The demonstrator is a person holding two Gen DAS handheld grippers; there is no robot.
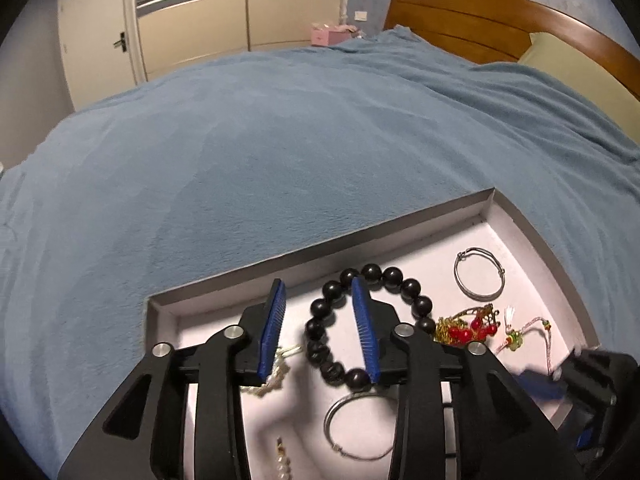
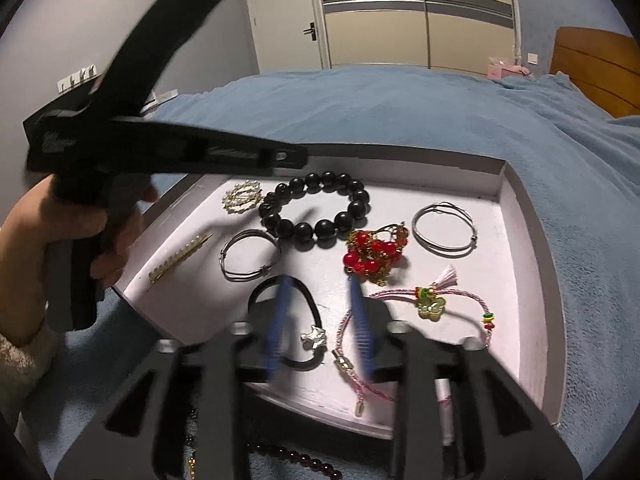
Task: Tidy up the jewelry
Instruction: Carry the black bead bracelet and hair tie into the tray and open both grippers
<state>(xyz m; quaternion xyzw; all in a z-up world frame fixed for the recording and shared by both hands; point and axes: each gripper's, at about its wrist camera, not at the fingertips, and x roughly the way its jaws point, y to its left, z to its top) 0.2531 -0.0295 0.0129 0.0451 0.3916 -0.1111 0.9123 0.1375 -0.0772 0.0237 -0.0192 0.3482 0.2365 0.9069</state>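
While parted and empty, left claw point(image 1: 324, 330) astride the black bead bracelet's point(image 1: 400, 280) near side

Left claw point(image 1: 320, 320) parted over black bead bracelet point(image 1: 370, 324).

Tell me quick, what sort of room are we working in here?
A bedroom, most likely. The jewelry tray sits on a bed with a blue blanket, a wooden headboard and pillow stand behind it, and a tall sliding-door wardrobe lines the far wall.
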